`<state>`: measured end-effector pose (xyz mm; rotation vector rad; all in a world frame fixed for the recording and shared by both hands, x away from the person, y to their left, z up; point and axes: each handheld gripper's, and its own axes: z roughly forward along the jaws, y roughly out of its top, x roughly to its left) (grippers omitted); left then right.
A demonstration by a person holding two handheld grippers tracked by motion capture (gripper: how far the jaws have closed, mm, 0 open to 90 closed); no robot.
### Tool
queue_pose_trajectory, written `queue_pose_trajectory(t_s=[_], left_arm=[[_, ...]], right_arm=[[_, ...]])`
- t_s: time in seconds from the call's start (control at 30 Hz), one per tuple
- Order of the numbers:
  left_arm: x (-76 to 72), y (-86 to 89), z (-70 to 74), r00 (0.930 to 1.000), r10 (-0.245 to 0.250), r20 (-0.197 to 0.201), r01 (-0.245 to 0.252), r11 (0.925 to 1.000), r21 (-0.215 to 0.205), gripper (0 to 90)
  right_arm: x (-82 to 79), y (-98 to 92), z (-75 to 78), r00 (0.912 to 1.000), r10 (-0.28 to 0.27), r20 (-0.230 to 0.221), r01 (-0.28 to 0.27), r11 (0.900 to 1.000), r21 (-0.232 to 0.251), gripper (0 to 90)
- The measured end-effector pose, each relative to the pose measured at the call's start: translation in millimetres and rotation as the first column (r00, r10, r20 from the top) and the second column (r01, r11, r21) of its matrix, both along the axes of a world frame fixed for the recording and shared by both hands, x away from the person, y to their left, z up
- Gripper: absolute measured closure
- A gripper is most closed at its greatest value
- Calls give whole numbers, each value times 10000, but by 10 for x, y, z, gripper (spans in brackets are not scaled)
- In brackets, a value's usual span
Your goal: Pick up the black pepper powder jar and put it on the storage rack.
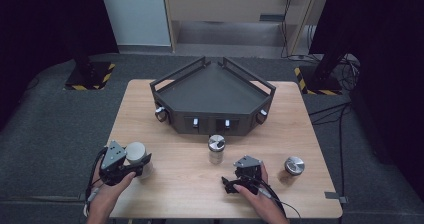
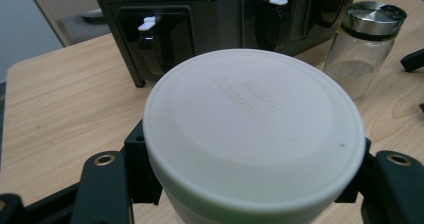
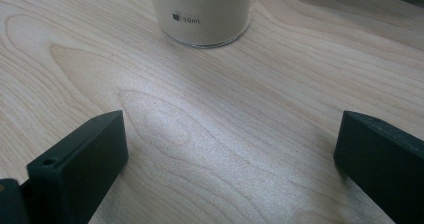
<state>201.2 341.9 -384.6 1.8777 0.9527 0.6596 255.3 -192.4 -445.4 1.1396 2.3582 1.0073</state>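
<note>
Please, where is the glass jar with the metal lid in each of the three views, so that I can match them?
High view: glass jar stands at the table's middle, just in front of the black rack.
Left gripper view: upper right, beside the rack.
Right gripper view: top edge, lower part visible, marked 50ml; probably the same jar.
Shared landmark: the light wooden table under it.

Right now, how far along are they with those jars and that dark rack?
Barely begun, by the look of it. The dark rack's top tray lies bare. In hand: the left gripper grips the white-lidded jar. The right gripper is open over bare table. The steel-lidded jar and another jar stand untouched.
</note>
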Motion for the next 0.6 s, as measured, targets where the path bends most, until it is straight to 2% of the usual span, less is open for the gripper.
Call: queue_pose_trajectory(t_s=[0.1,0.3,0.4,0.6], left_arm=[[59,58,16,9995,-323,-10,323,9994,-135,328],[159,79,78,9968,-800,28,800,9968,43,328],[219,98,92,9953,-967,-28,967,9953,-58,328],[315,107,133,9893,-1456,-22,1456,9893,-133,328]], right_arm=[[0,0,0,10000,1,2,-1,10000,-1,7],[0,0,0,10000,-1,0,1,10000,2,7],[0,0,0,10000,1,0,-1,10000,2,8],[0,0,0,10000,1,1,-1,10000,0,8]])
